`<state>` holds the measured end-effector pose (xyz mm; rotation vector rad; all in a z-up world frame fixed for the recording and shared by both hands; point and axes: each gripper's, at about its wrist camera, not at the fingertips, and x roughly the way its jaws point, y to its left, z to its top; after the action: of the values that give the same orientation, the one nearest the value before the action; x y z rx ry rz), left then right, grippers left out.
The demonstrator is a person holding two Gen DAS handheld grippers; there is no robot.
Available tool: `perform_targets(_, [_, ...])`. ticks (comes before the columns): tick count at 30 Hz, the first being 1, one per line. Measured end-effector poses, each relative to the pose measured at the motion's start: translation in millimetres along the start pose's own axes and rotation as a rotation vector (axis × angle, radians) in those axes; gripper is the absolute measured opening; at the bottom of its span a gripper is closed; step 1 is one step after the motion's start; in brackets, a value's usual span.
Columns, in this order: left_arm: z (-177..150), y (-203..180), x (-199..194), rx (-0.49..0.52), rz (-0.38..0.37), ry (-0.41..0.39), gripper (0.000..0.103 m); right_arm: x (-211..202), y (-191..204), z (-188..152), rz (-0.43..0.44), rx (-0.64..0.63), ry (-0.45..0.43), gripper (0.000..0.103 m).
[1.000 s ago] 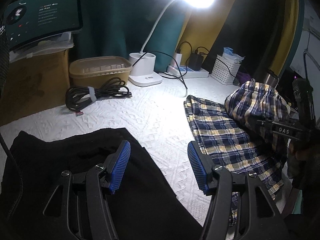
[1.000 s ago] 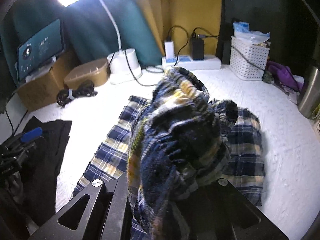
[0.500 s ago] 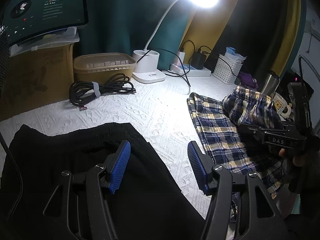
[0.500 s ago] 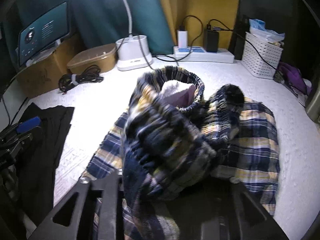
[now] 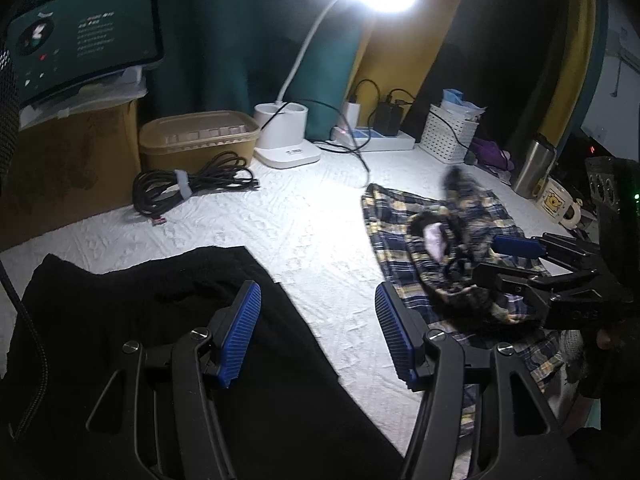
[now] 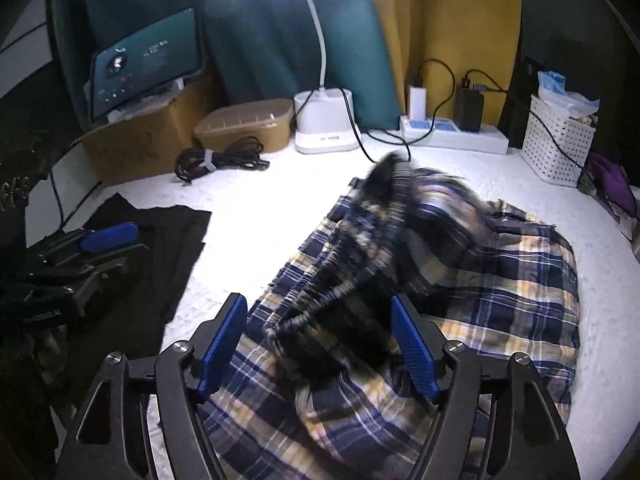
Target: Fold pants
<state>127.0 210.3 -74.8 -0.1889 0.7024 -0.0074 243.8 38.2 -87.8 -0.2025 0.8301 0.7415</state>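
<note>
At the far left a tablet [image 5: 80, 40] with a dark green screen leans atop a cardboard box [image 5: 68, 168], and just to its right sit a tan lidded container [image 5: 198, 140] and a coiled black cable [image 5: 192, 188] on the white textured tablecloth [image 5: 304, 232]. In front of these a black garment [image 5: 140, 320] lies spread flat at the near left, and the left gripper [image 5: 318, 336] hangs over its right edge with its blue pads [image 5: 238, 334] standing apart and nothing between them. Further right, at the back, the white base of a desk lamp [image 5: 286, 136] stands beside a power strip [image 5: 376, 140] with two chargers plugged in (the lamp head glares too brightly to make out). The plaid pants [image 6: 500, 280], blue, yellow and white, lie in a rumpled heap right of centre on the cloth, well apart from the black garment, with the gathered waistband [image 6: 352, 276] bunched on top and blurred. The right gripper [image 6: 320, 344] is low over the near part of this heap; its jaws have just been opening and now stand wide, the waistband fabric lying loosely between the pads without either one pressing on it. Beyond, at the right edge, are a white perforated basket [image 5: 450, 136], a steel tumbler [image 5: 534, 168] and a cream mug [image 5: 558, 204].
</note>
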Motion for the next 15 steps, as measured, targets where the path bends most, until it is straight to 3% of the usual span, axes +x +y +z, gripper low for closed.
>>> perform_targets(15, [6.6, -78.7, -2.9, 0.106, -0.035, 0.01, 0.06, -62.0, -48.6, -42.4, -0.057, 0.112, -0.074, 0.076])
